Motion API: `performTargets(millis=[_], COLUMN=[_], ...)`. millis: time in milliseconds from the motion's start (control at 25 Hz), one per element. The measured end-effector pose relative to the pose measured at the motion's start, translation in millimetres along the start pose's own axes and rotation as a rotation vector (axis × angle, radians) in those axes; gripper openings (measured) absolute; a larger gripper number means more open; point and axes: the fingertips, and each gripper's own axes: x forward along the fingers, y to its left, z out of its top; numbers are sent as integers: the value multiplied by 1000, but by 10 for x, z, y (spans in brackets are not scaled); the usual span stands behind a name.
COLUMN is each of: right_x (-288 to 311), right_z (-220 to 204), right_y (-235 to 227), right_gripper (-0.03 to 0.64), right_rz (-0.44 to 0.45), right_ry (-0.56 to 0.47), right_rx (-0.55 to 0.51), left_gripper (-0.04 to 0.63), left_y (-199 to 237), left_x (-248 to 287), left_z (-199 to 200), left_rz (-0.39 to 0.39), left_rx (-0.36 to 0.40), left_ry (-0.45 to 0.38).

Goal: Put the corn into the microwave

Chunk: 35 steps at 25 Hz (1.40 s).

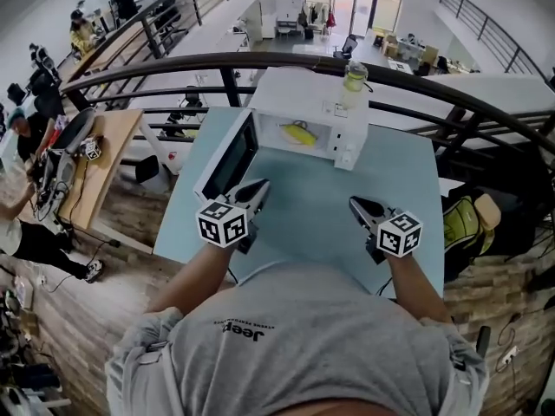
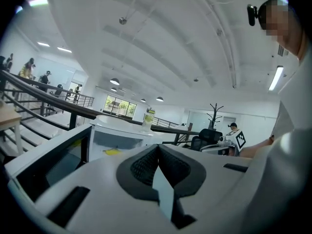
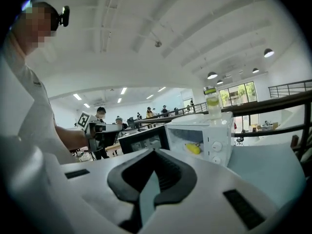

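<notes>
The yellow corn (image 1: 299, 133) lies inside the white microwave (image 1: 305, 89), whose door (image 1: 227, 159) hangs open to the left. It also shows as a yellow shape in the cavity in the left gripper view (image 2: 112, 151) and the right gripper view (image 3: 193, 148). My left gripper (image 1: 257, 191) hovers over the near left of the table, beside the open door, its jaws together and empty (image 2: 157, 147). My right gripper (image 1: 357, 204) hangs over the near right of the table, shut with nothing in it (image 3: 154, 152). Both are well short of the microwave.
A bottle with a green cap (image 1: 354, 78) stands on top of the microwave at its right. The pale blue table (image 1: 321, 224) backs onto a dark curved railing (image 1: 260, 61) over a drop to a lower floor. A wooden desk (image 1: 104, 159) stands to the left.
</notes>
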Motion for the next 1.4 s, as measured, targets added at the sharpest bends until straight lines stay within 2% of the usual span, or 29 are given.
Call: performTargets(millis=[120, 240, 400, 600, 720, 920, 1400], right_x=[-188, -289, -262, -211, -123, 61, 61], right_z=[44, 62, 104, 138, 120, 105, 193], right_y=[-11, -27, -61, -50, -30, 82, -29], right_gripper=[18, 18, 18, 18, 18, 18, 17], right_rz=[16, 20, -9, -90, -123, -124, -132], right_ry=[-17, -35, -50, -86, -107, -93, -55], right_rx=[-23, -9, 26, 97, 137, 141, 95], left_gripper=[18, 18, 18, 18, 18, 18, 18], left_y=[-186, -324, -342, -237, -112, 78, 86], left_x=[-50, -69, -61, -146, -225, -274, -193], left_z=[-29, -48, 33, 174, 221, 173, 166], left_rz=[21, 9, -48, -133, -157, -163, -161], left_rx=[-4, -1, 28, 81, 105, 69, 37], left_ry=[3, 8, 5, 21, 32, 33, 8])
